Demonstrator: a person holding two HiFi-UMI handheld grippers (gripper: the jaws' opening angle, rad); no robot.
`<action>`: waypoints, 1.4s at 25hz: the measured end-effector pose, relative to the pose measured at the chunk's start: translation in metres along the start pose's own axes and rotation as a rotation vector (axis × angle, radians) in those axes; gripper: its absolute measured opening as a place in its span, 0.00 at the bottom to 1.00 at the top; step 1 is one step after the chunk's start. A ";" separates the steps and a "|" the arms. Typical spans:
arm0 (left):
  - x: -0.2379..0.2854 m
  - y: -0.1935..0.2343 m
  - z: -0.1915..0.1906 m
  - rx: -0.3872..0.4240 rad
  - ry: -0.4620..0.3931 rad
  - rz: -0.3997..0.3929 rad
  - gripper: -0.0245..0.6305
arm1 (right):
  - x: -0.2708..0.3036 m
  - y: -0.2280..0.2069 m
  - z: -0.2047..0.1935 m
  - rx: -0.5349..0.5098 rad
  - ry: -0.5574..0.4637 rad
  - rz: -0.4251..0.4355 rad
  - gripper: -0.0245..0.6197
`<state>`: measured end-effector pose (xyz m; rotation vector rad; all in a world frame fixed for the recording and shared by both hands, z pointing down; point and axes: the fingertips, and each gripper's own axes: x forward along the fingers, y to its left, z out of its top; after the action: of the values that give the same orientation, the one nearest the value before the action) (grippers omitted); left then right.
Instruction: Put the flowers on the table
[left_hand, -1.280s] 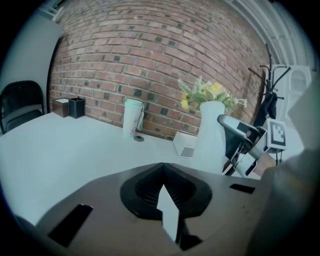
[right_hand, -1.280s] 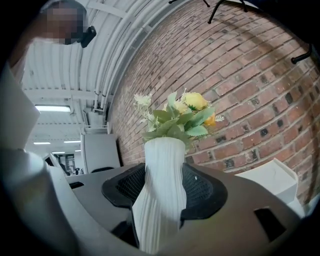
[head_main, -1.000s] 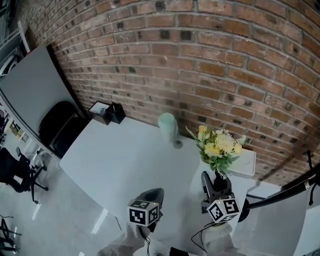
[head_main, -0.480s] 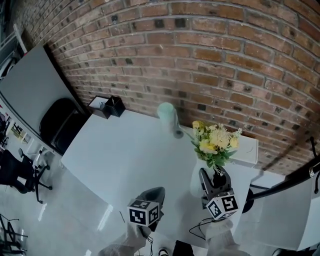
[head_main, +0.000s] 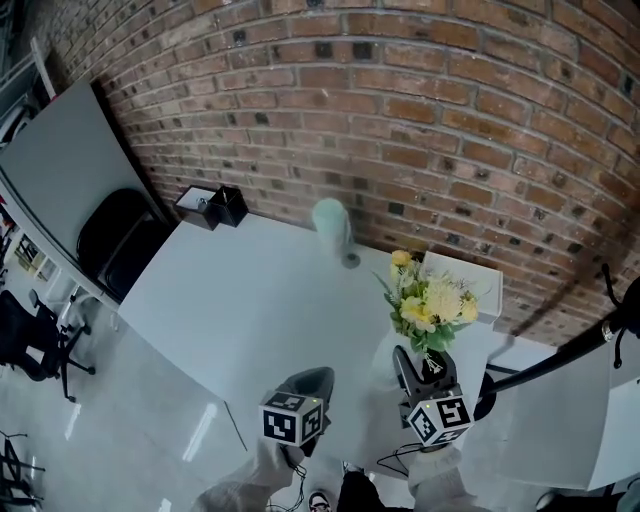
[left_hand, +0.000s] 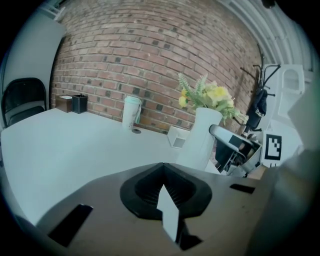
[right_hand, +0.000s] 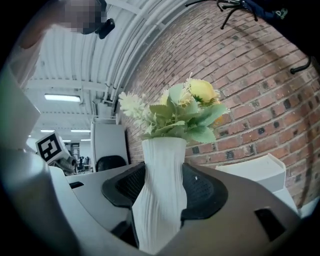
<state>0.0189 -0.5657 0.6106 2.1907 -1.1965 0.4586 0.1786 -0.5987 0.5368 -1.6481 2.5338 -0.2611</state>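
Note:
A bunch of yellow and cream flowers (head_main: 430, 300) stands in a white ribbed vase (right_hand: 160, 190). My right gripper (head_main: 420, 365) is shut on the vase's narrow waist and holds it upright over the near right part of the white table (head_main: 250, 300). The left gripper view shows the vase (left_hand: 200, 140) and flowers (left_hand: 210, 95) from the side, with the right gripper (left_hand: 235, 147) behind them. My left gripper (head_main: 308, 385) hangs near the table's front edge, left of the vase. Its jaws are together, with only a pale sliver at the seam (left_hand: 167, 210).
A teal tumbler (head_main: 332, 225) stands at the back by the brick wall. A white open box (head_main: 470, 285) sits behind the flowers. Small black and brown containers (head_main: 215, 208) occupy the far left corner. A black chair (head_main: 115, 240) is at the left, and a black pole (head_main: 560, 360) at the right.
The right gripper keeps hold of the vase and has shifted only slightly, a little nearer and to the left. The left gripper has stayed about where it was.

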 end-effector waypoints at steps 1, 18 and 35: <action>-0.002 -0.002 0.000 0.002 -0.002 -0.004 0.05 | -0.004 0.005 -0.001 -0.018 0.007 0.003 0.43; -0.038 -0.022 -0.016 0.036 -0.001 -0.062 0.05 | -0.035 0.039 -0.025 -0.040 0.117 -0.016 0.43; -0.060 -0.045 -0.004 0.057 -0.056 -0.115 0.05 | -0.073 0.046 -0.012 -0.079 0.163 -0.120 0.43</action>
<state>0.0248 -0.5064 0.5656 2.3208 -1.0911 0.3895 0.1647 -0.5130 0.5387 -1.8855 2.5946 -0.3230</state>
